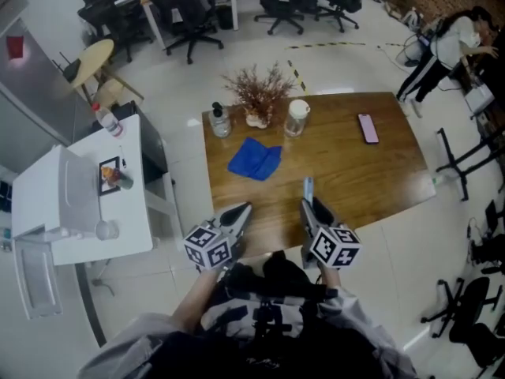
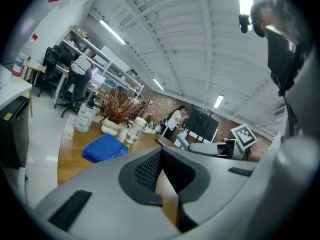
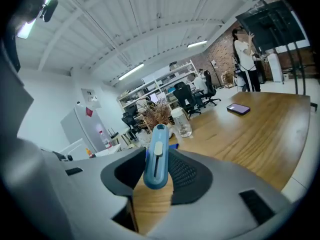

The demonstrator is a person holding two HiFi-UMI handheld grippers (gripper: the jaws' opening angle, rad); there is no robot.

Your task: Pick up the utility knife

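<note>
Nearest the person, the left gripper hangs over the near edge of the brown wooden table; its jaws are closed tip to tip and nothing sits between them, so it takes no part in the lift; beside it, the right gripper has its jaws clamped on the slim blue plastic utility knife, one ribbed pad pressing each flat side of the handle; in the right gripper view the table top lies well below the knife, with nothing under it, so I judge the pick-up as good as done: the knife is gripped and clear of the wood, and all that seems left is to keep it steady in the air

The knife's long axis runs along the line the gripper points, straight out from between the jaws and away from the person; its rounded butt is the near end, just behind the pads, and the open blade end is the far end, aimed across the table toward the spray of dried brown twigs in a pale vase; the pale slider faces upward; I can see no blade out

Further on, the crumpled blue cloth lies between the grippers and the vase, and the dark smartphone lies well apart to the right
</note>
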